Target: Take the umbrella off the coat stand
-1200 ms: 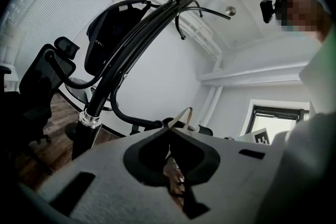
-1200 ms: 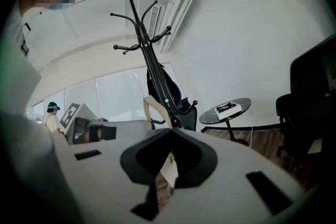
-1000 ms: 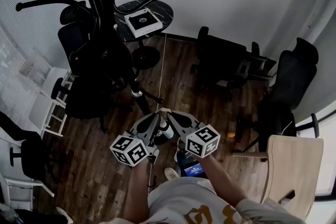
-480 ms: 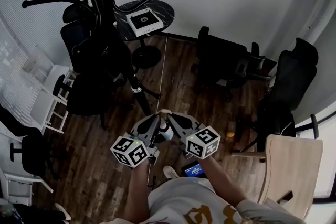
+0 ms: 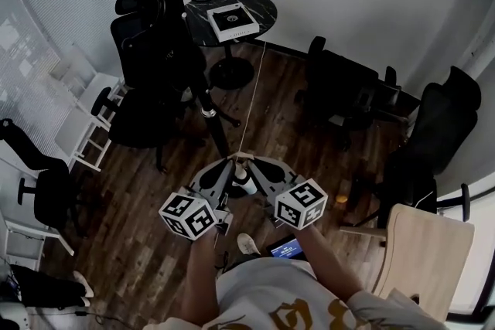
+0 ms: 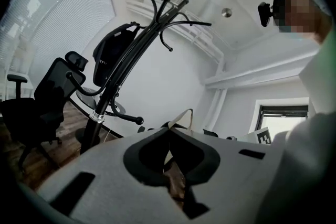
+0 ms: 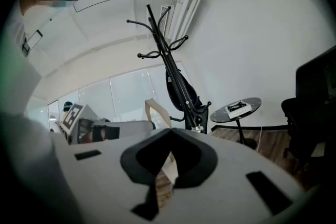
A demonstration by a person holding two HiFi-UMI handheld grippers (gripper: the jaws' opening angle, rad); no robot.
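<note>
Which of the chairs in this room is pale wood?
The wooden chair at the head view's lower right edge, beside the person's right arm. The office chairs are black, and the chairs by the left wall are white.

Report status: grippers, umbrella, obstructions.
Left hand-held gripper shut, empty; right hand-held gripper same. Umbrella not discernible on coat stand. Dark bag hangs there; office chair alongside.

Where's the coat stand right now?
Head view, upper left: the coat stand rises just left of the round table that carries the white box, with a black office chair on its other side.
</note>
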